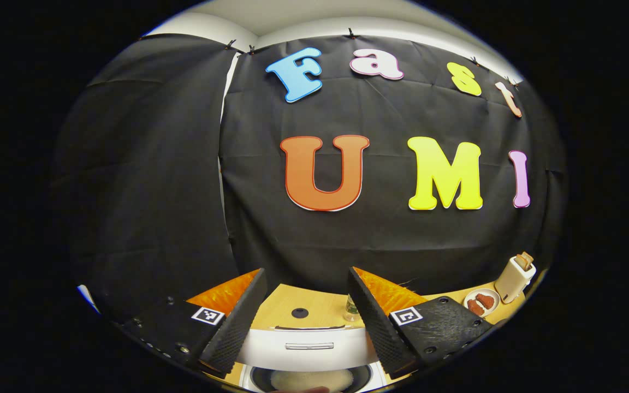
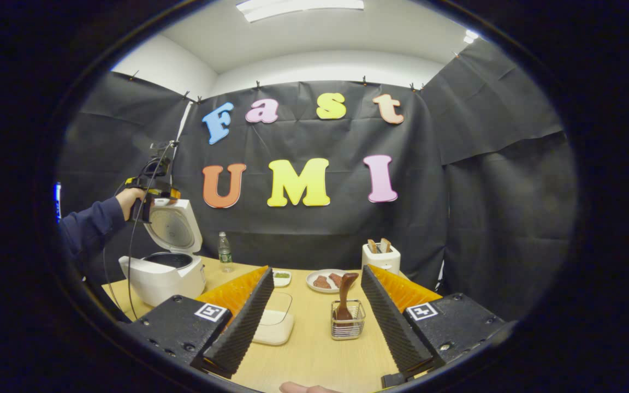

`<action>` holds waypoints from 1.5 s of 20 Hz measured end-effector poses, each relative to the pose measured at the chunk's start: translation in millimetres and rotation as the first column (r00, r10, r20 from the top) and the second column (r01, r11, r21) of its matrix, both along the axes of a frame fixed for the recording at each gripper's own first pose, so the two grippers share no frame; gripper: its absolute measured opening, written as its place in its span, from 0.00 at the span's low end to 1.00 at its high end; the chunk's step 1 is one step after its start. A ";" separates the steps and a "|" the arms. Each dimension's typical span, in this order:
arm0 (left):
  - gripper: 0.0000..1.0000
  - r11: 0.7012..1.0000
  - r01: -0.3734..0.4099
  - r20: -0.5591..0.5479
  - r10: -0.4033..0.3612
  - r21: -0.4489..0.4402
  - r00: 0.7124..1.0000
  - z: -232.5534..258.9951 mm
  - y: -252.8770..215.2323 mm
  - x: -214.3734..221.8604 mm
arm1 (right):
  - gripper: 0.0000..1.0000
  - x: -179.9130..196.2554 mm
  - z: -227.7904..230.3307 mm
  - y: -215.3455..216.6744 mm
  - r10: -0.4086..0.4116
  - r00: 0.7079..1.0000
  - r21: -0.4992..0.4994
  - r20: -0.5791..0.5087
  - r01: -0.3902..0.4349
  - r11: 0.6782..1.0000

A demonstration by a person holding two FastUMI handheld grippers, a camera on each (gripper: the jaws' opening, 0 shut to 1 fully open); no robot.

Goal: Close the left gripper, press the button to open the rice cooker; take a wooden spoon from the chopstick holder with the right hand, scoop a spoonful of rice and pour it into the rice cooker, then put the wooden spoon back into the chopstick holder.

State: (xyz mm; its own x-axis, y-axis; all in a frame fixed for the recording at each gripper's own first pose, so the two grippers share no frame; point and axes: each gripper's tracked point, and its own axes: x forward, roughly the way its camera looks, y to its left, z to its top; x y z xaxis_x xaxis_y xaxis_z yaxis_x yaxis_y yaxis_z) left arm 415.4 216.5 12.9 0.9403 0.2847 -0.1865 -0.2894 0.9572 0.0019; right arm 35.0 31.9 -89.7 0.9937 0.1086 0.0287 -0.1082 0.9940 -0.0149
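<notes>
Rice cooker is seen open at the tabletop's left; both tongs are spread, empty. Wooden spoon, upright in the chopstick holder, is best gripped high on its handle.

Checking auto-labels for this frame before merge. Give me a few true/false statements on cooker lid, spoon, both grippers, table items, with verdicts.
1. The rice cooker has its lid raised. True.
2. The wooden spoon is held in the right gripper. False: it stands in the chopstick holder, ahead of the open, empty gripper.
3. The left gripper is shut. False: its fingers stand apart, above the cooker's open pot.
4. A toaster with bread in its slots stands behind a plate.
True.
5. The container of rice sits to the right of the chopstick holder in the right gripper view. False: it lies to the left.
</notes>
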 end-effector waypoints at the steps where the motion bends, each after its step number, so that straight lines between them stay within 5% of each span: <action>1: 0.95 1.000 0.003 -0.007 -0.003 -0.004 1.000 -0.6 -1.4 -0.2 | 1.00 -4.4 -2.0 0.5 0.000 1.000 0.002 -0.003 0.000 1.000; 17: 0.97 0.998 0.052 -0.179 -0.059 -0.045 0.982 -85.5 -30.6 -64.5 | 1.00 -61.7 -63.9 25.9 0.096 0.994 -0.008 -0.047 -0.097 0.995; 23: 0.98 0.994 0.076 -0.285 -0.096 -0.082 0.954 -121.8 -40.3 -92.5 | 1.00 -78.4 -61.2 30.5 0.087 0.996 -0.011 -0.019 -0.088 0.996; 30: 0.98 0.994 0.079 -0.244 -0.094 -0.070 0.965 -119.3 -48.4 -114.2 | 1.00 -96.2 -44.7 69.7 0.126 0.992 -0.077 0.011 -0.124 0.989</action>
State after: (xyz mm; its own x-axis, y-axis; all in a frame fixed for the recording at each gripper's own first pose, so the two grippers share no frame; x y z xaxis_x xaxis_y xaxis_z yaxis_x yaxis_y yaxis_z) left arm 301.2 168.0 -106.4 0.8835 0.1861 -0.4298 -0.2037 0.9790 0.0053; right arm -61.1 101.6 -134.4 0.9716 0.2344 0.0313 -0.2307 0.9686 -0.0930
